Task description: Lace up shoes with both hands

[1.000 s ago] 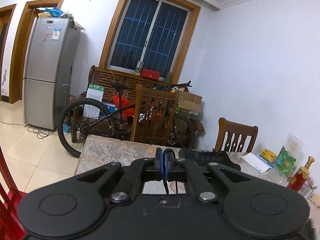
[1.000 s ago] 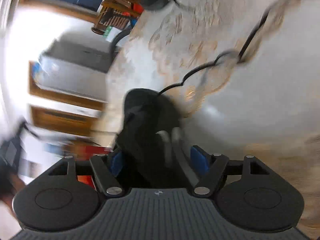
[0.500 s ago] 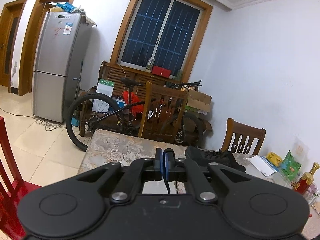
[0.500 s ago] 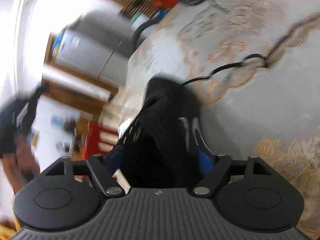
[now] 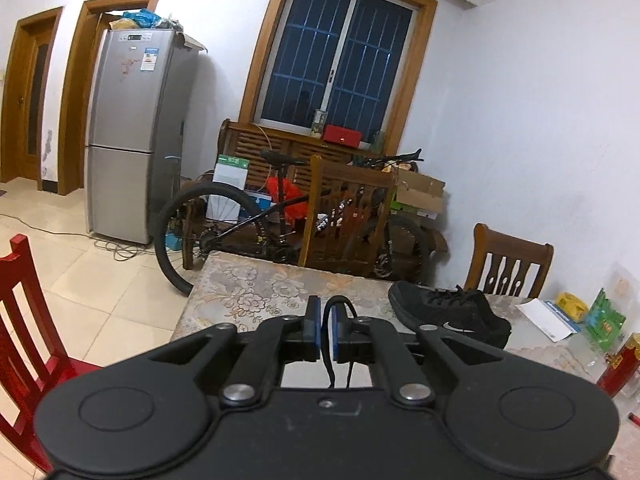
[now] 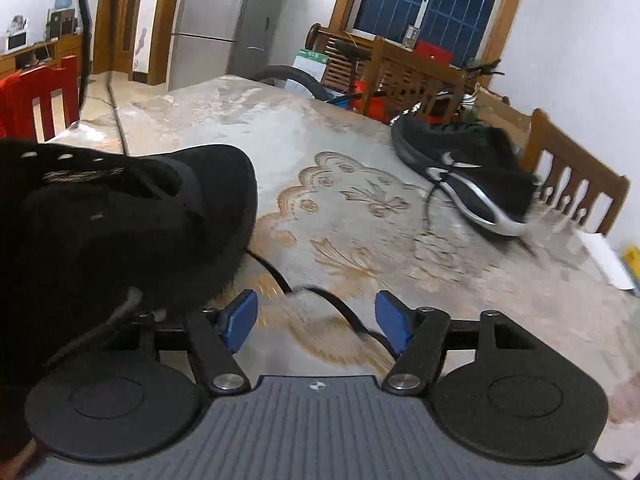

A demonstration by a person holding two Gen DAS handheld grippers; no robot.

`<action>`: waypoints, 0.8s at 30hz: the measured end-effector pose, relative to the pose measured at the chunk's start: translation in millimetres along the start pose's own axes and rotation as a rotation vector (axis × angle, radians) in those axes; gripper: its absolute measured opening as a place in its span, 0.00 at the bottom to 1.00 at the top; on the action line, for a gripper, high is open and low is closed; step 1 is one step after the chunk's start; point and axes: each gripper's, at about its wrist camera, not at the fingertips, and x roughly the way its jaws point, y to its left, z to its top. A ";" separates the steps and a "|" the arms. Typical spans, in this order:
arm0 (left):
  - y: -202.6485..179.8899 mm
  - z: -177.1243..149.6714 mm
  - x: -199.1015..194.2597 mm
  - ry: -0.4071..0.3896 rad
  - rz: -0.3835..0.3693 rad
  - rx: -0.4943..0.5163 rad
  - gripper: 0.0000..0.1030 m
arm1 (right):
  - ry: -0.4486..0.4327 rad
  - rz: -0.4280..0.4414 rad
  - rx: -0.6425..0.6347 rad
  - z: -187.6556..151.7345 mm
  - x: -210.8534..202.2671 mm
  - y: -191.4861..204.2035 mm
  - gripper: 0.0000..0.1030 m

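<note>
In the left wrist view, my left gripper (image 5: 325, 320) is shut on a black lace (image 5: 340, 302), which loops over the right pad and hangs down behind it. A black shoe with a white swoosh (image 5: 448, 316) lies on the table beyond it, to the right. In the right wrist view, my right gripper (image 6: 316, 314) hovers low over the table with its jaws wide and closing. A black lace (image 6: 344, 312) lies on the table between its pads, and neither pad presses on it. A second black shoe (image 6: 120, 220) sits close on the left of this gripper. The swoosh shoe (image 6: 464, 164) lies far right.
The table (image 6: 360, 208) has a floral cloth. Wooden chairs (image 5: 344, 208) stand at its far side and a red chair (image 5: 24, 320) at the left. A bicycle (image 5: 240, 224) and a fridge (image 5: 132, 136) are behind. Papers, packets and a red bottle (image 5: 620, 364) crowd the right edge.
The right gripper has swung from pointing down over the near shoe to looking level across the table. That shoe, earlier between its jaws, now lies to their left. The left gripper stays shut on the lace.
</note>
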 end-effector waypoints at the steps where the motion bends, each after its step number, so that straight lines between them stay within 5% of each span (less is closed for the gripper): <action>1: -1.0 -0.7 0.0 -0.002 0.002 -0.002 0.03 | -0.017 -0.008 0.028 4.1 7.6 0.3 0.59; 3: -2.2 -1.8 0.5 -0.007 0.004 -0.005 0.03 | -0.058 -0.038 0.106 11.7 18.7 -9.3 0.33; 4: -2.4 -2.0 1.0 -0.009 0.004 -0.007 0.03 | -0.077 -0.047 0.170 17.2 19.9 -17.7 0.11; 5: -2.4 -1.7 2.0 -0.011 0.002 -0.009 0.03 | -0.104 -0.052 0.230 23.2 18.9 -25.1 0.06; 7: -1.5 -1.1 3.7 -0.016 -0.009 -0.017 0.03 | -0.201 -0.030 0.305 38.8 1.9 -32.5 0.08; 12: -3.3 2.3 8.8 -0.027 -0.043 -0.027 0.03 | -0.313 0.017 0.185 83.6 -45.2 -22.6 0.09; 15: -6.0 4.6 9.5 -0.033 -0.067 -0.016 0.03 | -0.375 0.042 0.221 102.9 -64.0 -29.1 0.19; 17: -7.1 5.1 8.0 -0.037 -0.075 -0.005 0.03 | -0.401 0.105 0.280 110.4 -75.0 -39.2 0.29; 24: -6.3 3.1 -4.7 -0.046 -0.103 -0.019 0.03 | -0.459 0.393 0.463 117.3 -116.0 -63.2 0.30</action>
